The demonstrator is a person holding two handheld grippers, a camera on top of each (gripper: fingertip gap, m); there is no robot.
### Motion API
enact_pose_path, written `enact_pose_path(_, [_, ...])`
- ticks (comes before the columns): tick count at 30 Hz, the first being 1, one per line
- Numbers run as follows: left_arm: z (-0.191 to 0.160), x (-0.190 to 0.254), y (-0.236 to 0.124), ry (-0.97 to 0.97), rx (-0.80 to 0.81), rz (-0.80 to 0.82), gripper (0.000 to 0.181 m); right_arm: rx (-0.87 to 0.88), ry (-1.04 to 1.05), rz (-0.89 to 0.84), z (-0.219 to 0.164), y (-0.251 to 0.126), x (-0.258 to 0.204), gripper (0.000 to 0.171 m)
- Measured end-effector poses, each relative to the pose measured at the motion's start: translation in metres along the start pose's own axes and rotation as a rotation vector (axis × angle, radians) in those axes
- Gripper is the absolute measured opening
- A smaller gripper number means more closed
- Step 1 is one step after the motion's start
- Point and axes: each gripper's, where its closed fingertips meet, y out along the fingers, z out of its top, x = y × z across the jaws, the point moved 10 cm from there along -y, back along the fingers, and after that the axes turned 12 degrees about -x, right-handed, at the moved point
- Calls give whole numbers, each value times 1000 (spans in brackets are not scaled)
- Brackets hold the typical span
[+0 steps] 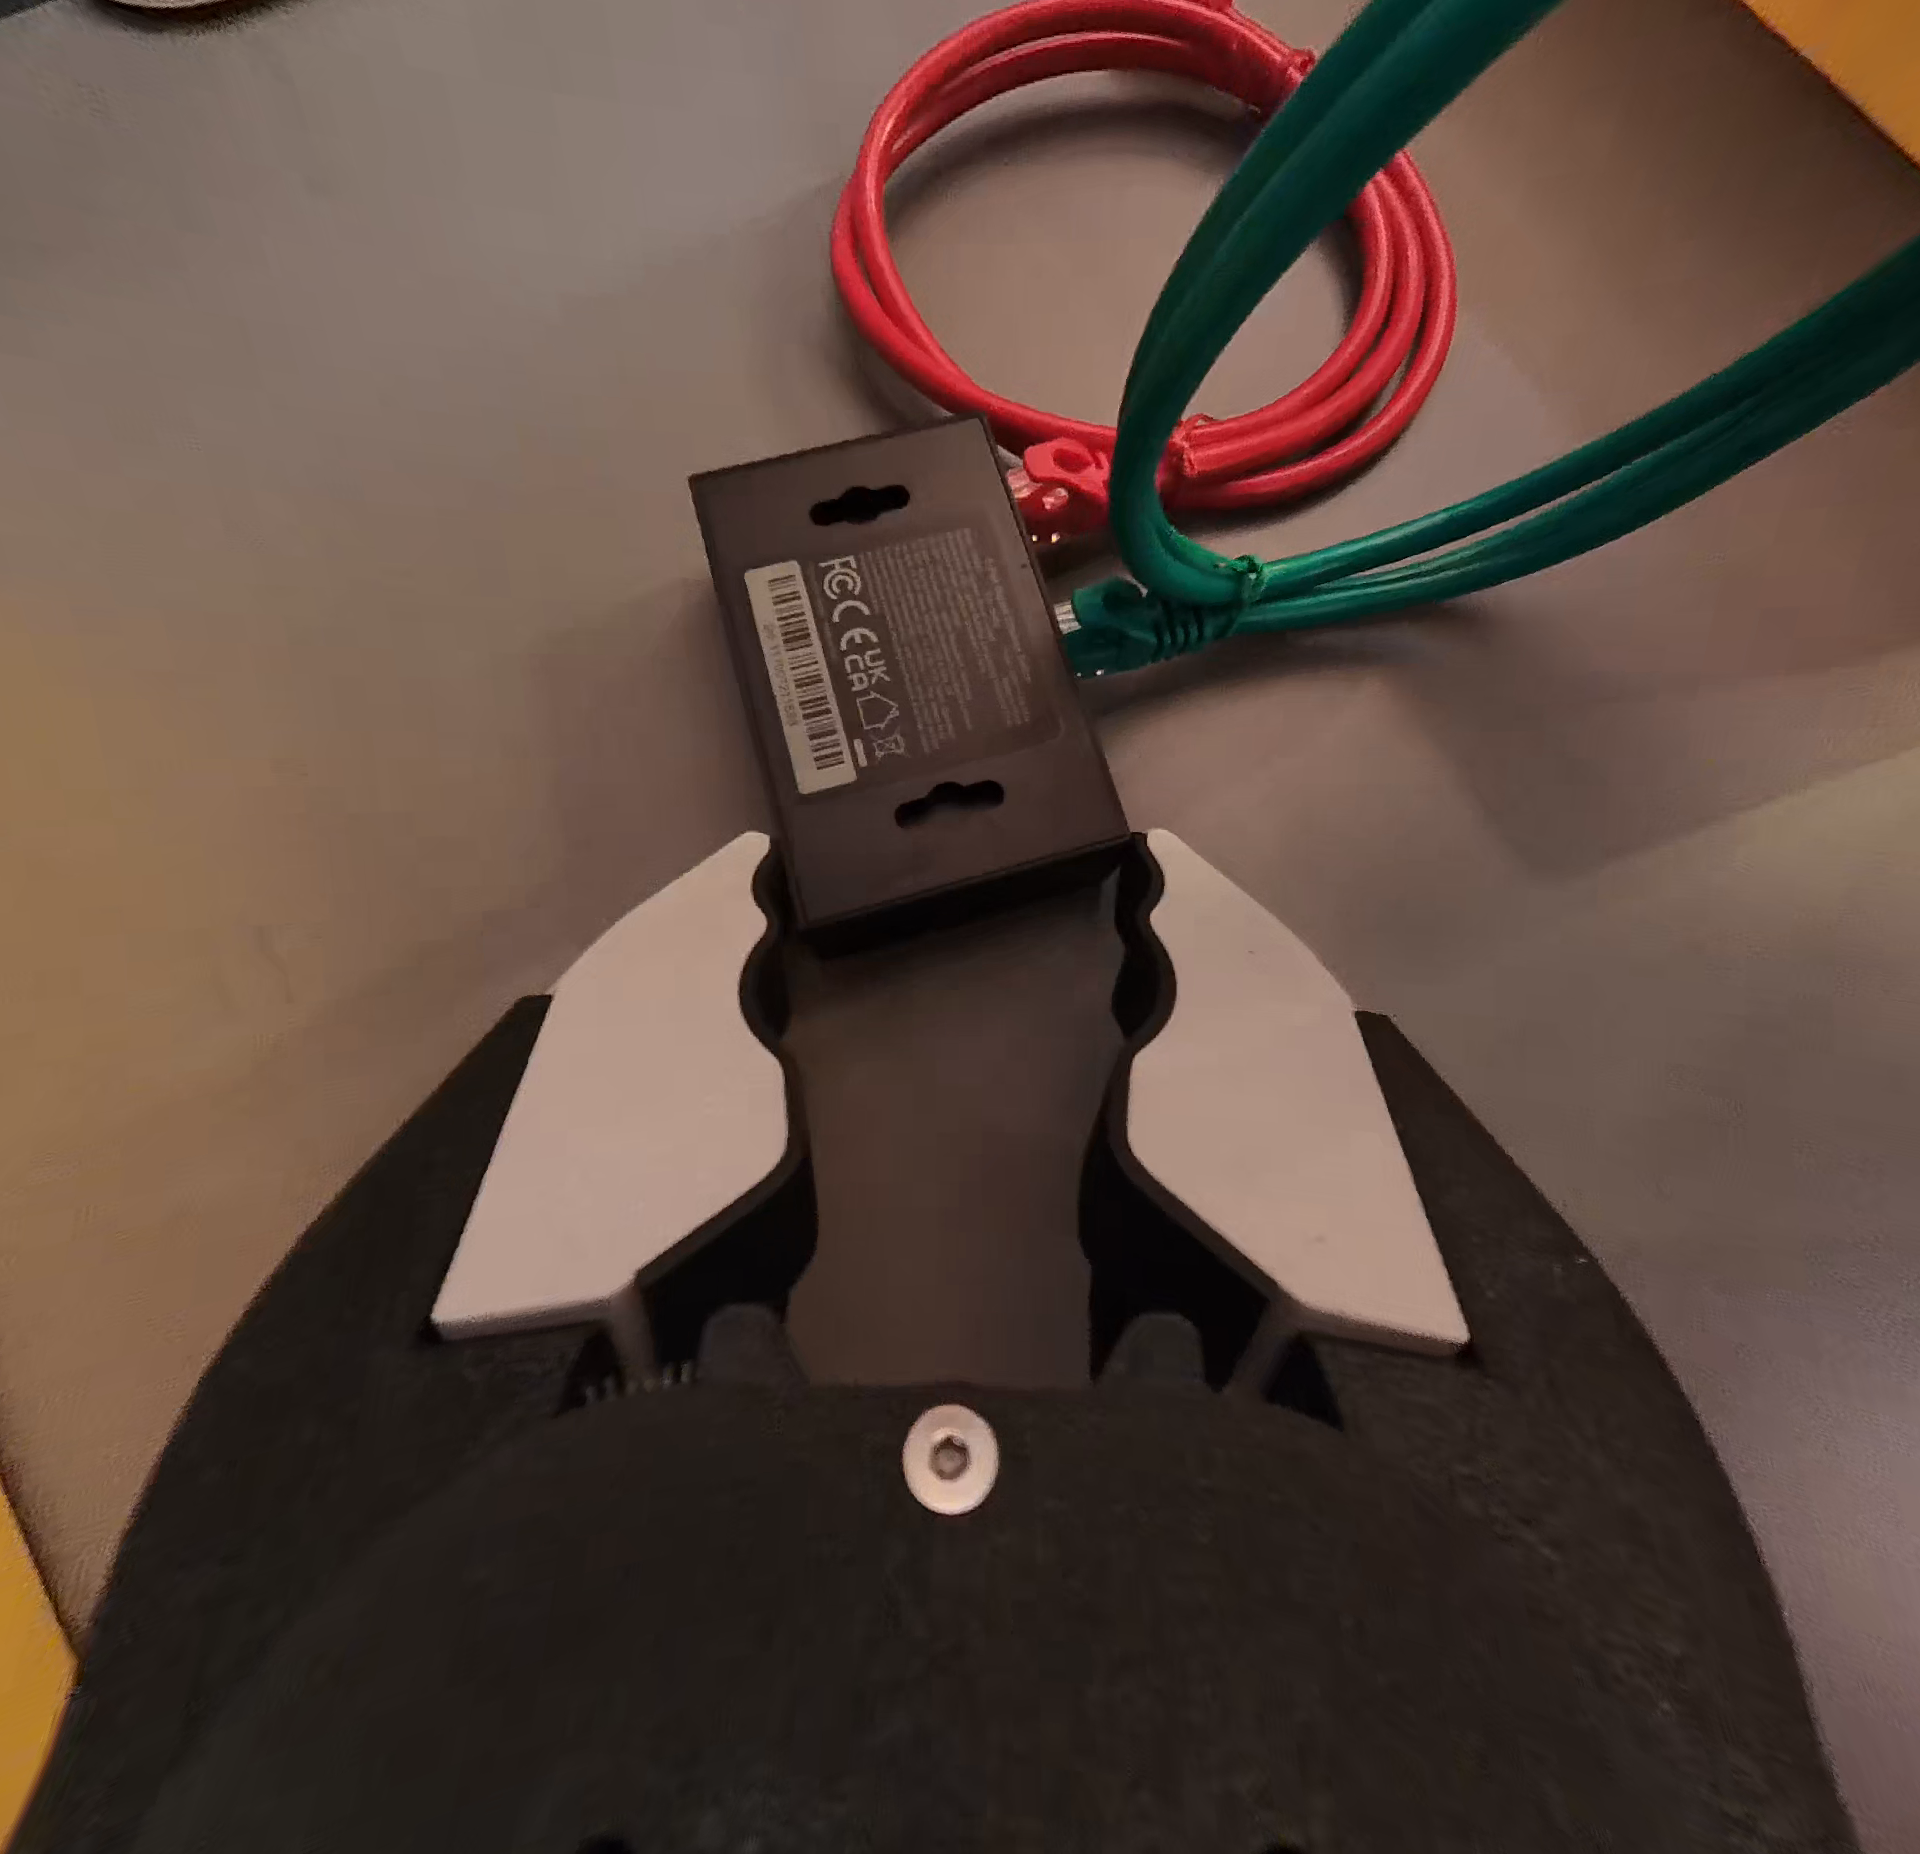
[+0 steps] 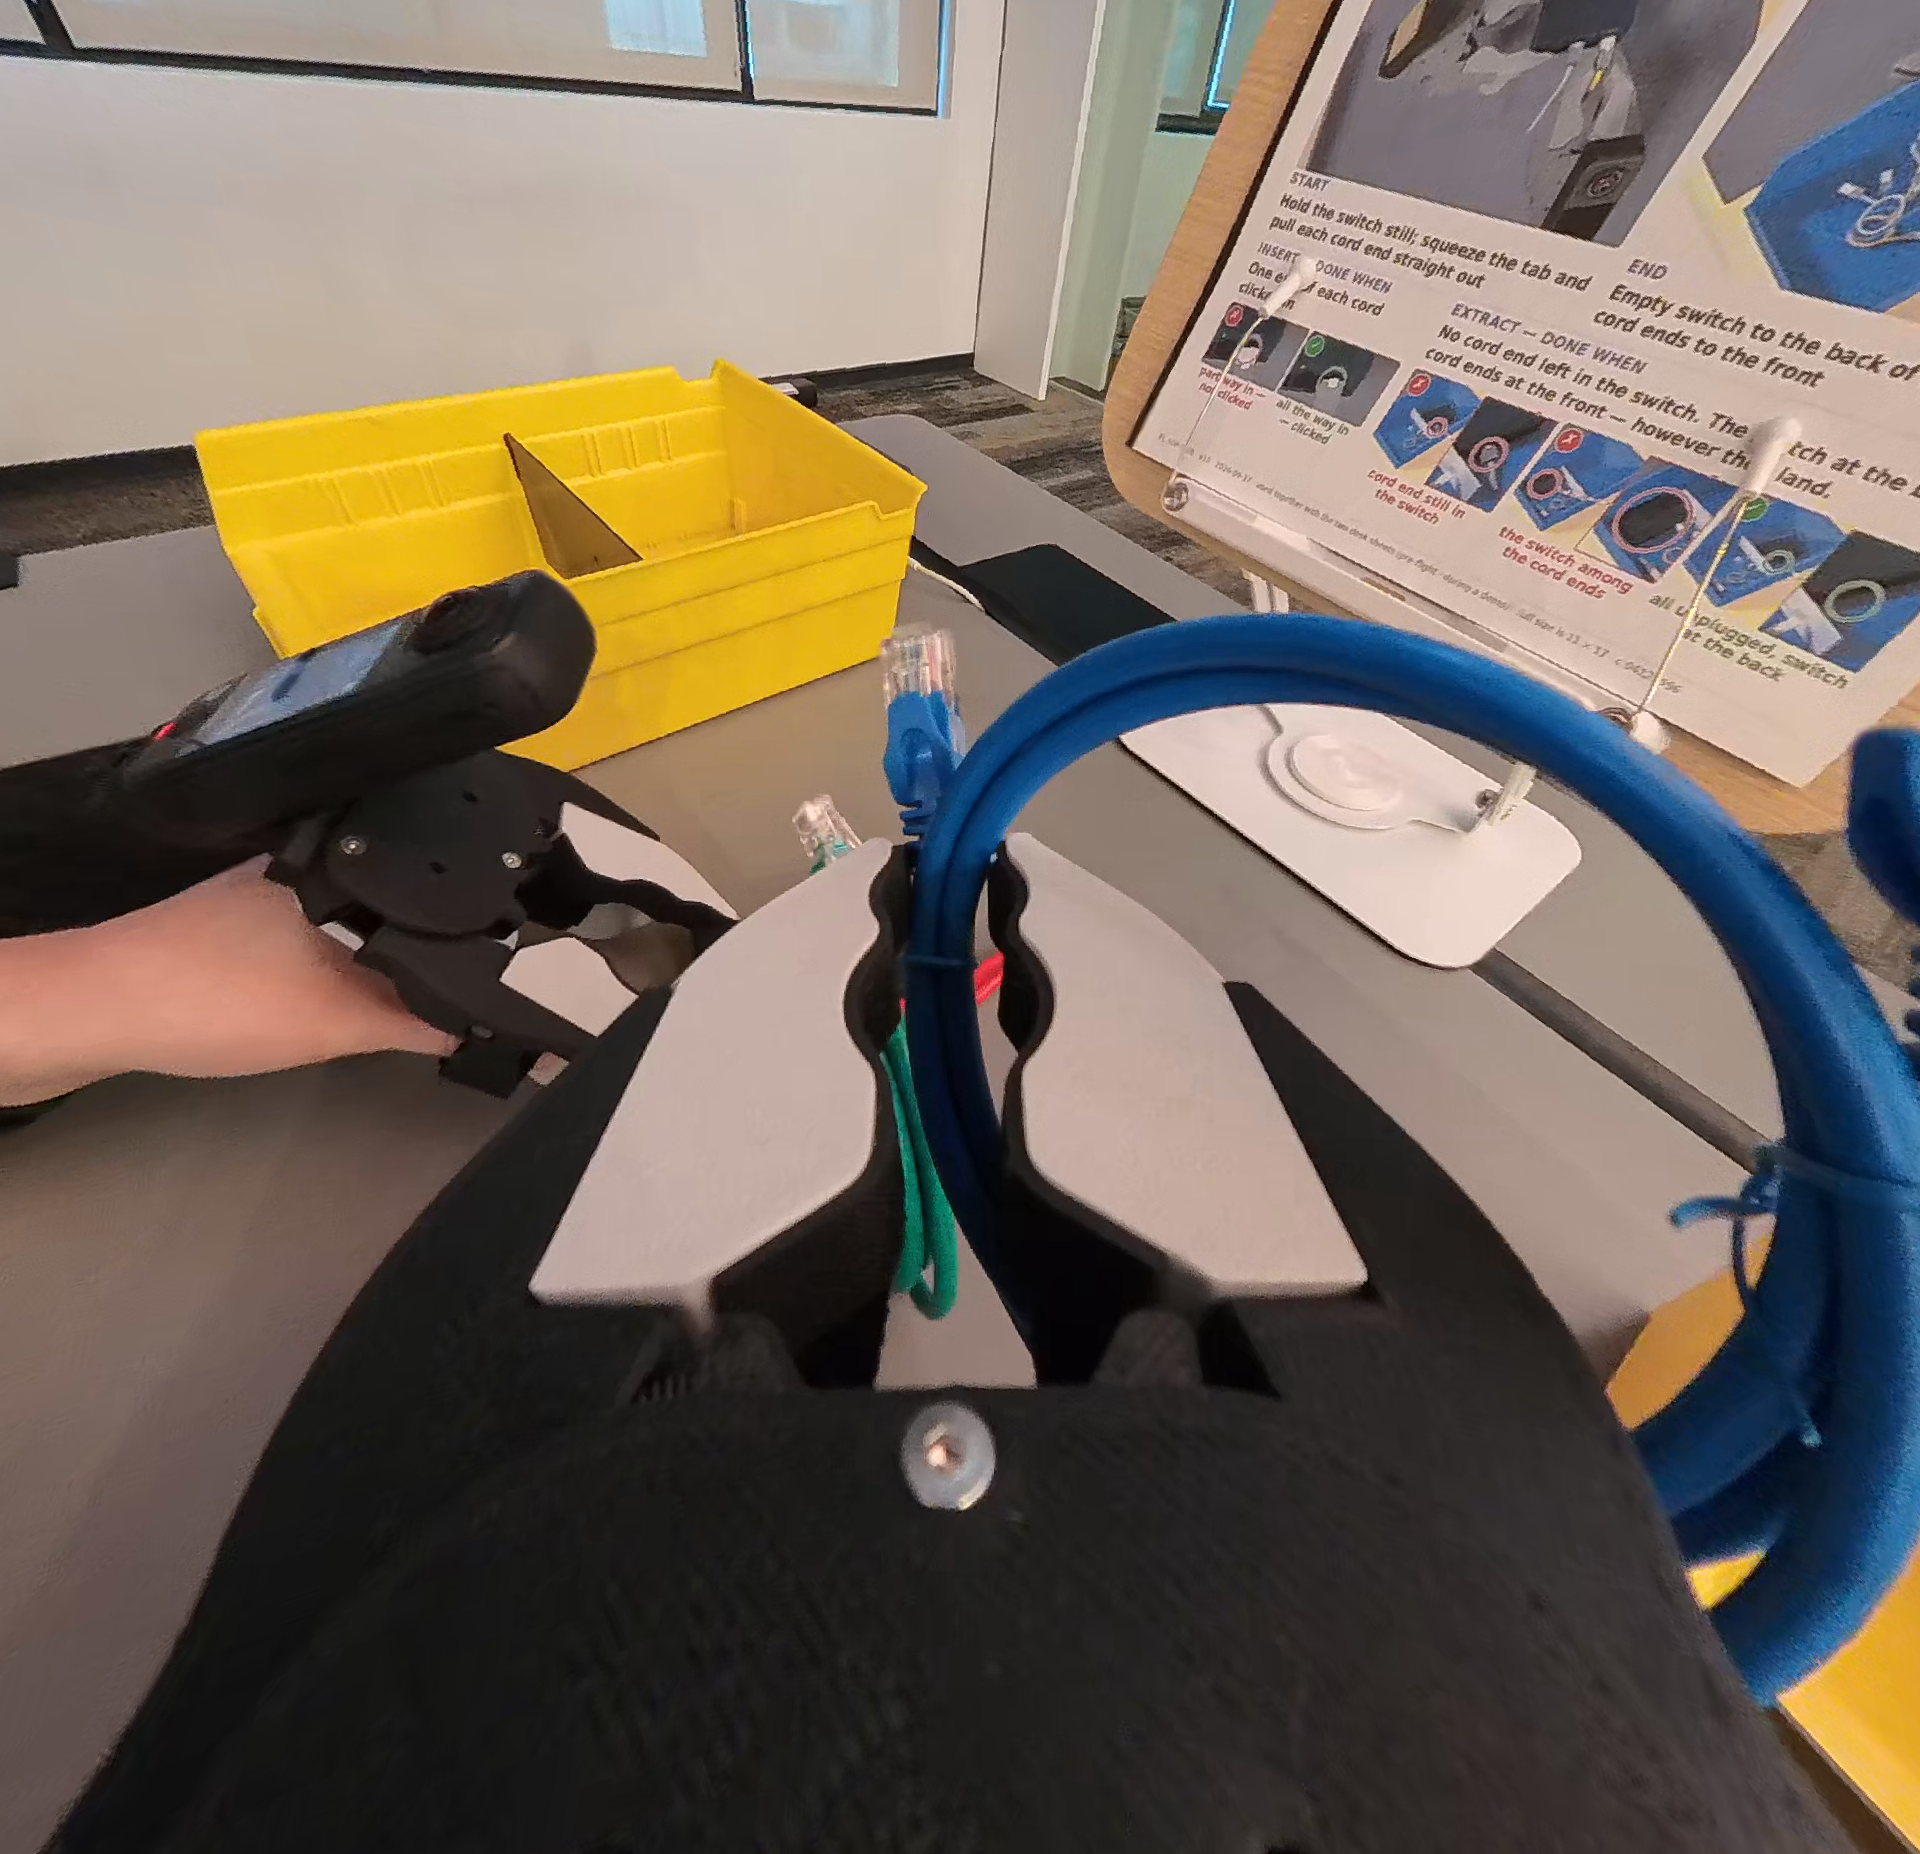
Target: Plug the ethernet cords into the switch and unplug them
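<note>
The black switch (image 1: 904,661) lies label side up on the grey mat (image 1: 364,454). My left gripper (image 1: 956,854) is shut on its near end, one finger on each side. A red cord (image 1: 1143,246) lies coiled behind it, with one plug (image 1: 1055,485) in the switch. A green cord (image 1: 1299,194) has one plug (image 1: 1112,630) in the switch, and its coil rises to the upper right. My right gripper (image 2: 945,869) is shut on a coiled blue cord (image 2: 1455,682) together with the green cord (image 2: 914,1160). The blue plug (image 2: 920,724) points up past the fingertips.
A yellow divided bin (image 2: 582,537) stands at the back of the table. An instruction board (image 2: 1558,350) on a white stand base (image 2: 1351,828) is at the right. A hand (image 2: 156,973) holds the left gripper (image 2: 499,931) at the left. A yellow surface (image 2: 1849,1700) lies at the lower right. About 20 centimeters separates my left fingertips from my right. My right tips are about 15 centimeters from the plug (image 1: 1112,630), my left tips only 4 centimeters.
</note>
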Motion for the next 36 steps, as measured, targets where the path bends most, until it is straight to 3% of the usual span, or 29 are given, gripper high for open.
enact_pose_path(11, [-11,16,-15,18,-96,-25,61,2,-14,38,0,-2,1,15])
enact_pose_path(14, [-19,28,-24,100,-105,-133,55,-11,-18,50,-1,0,2,16])
enact_pose_path(18, [-20,18,-37,275,-153,-233,67,-3,-20,55,-1,-1,3,16])
enact_pose_path(22, [-16,14,-31,386,-164,-260,58,14,-25,52,0,-5,4,16])
enact_pose_path(28, [-18,33,-28,541,-202,-430,49,49,-47,57,4,-17,7,16])
enact_pose_path(32, [-2,29,-23,542,-45,-293,90,79,-93,60,8,-29,8,16])
enact_pose_path(34, [3,31,-18,560,33,-284,123,100,-96,75,9,-35,9,16])
enact_pose_path(36, [5,32,-10,645,54,-235,132,135,-101,108,9,-39,9,16])
